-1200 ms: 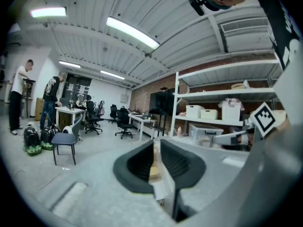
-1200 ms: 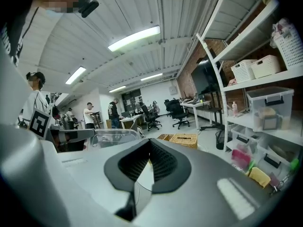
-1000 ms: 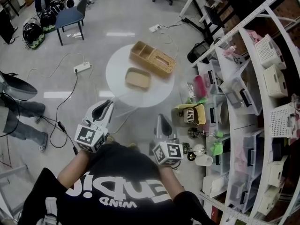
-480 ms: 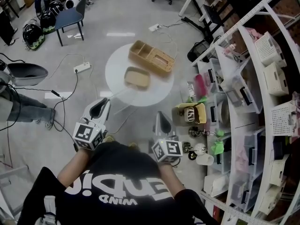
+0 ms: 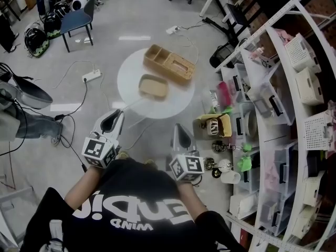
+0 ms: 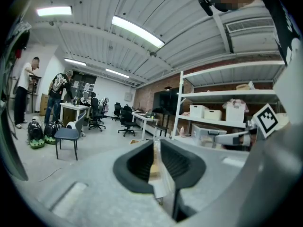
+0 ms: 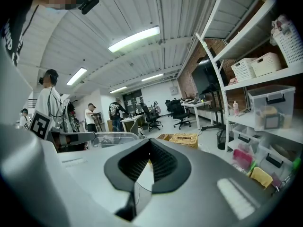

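In the head view the person holds both grippers low, in front of a black shirt and above the grey floor. My left gripper is shut with nothing in it; its dark pads meet in the left gripper view. My right gripper is also shut and empty, and it points toward the shelving. Its pads meet in the right gripper view. Ahead of both stands a round white table. It carries a small wicker tray and a divided wicker basket. Neither gripper touches the table.
White shelving with bins and small items runs along the right. A power strip and cables lie on the floor to the left. A blue chair and helmets are at the far left. Another person's legs are at the left edge.
Both grippers have barely moved and stay shut. The other person at the left edge of the head view has shifted position.
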